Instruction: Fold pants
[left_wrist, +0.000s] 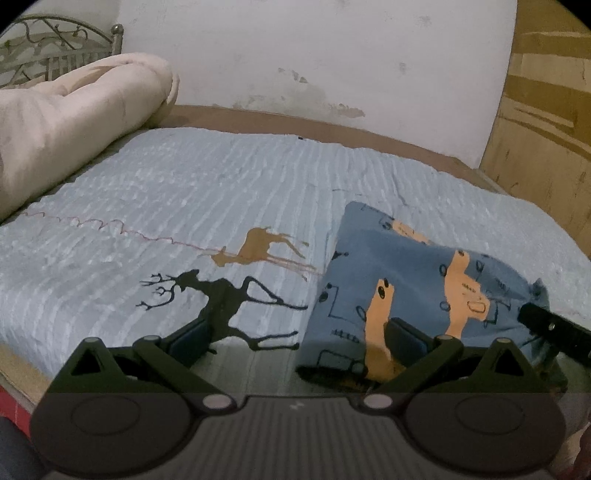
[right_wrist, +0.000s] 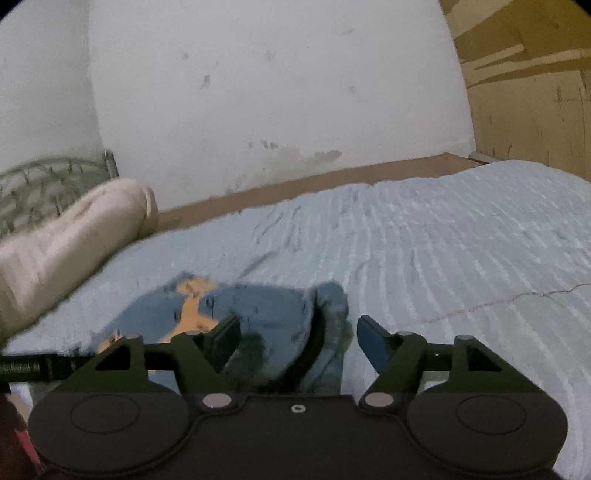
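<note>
Pants (left_wrist: 406, 280): one pair, blue
Grippers: two, the left gripper (left_wrist: 299, 339) and the right gripper (right_wrist: 295, 341)
Bedspread (left_wrist: 184, 192): one
Printed deer: two, black deer (left_wrist: 221, 306), tan deer (left_wrist: 258, 247)
Rolled blanket (left_wrist: 74, 110): one

Blue pants (left_wrist: 402, 284) (orange-printed) lie folded on bed.

The right gripper (right_wrist: 295, 343) hangs with its jaws spread over the blurred blue pants (right_wrist: 266, 314), which lie bunched on the pale blue bedspread (right_wrist: 461, 240). A cream bolster (right_wrist: 66, 236) lies at left, against the white wall (right_wrist: 277, 92).
</note>
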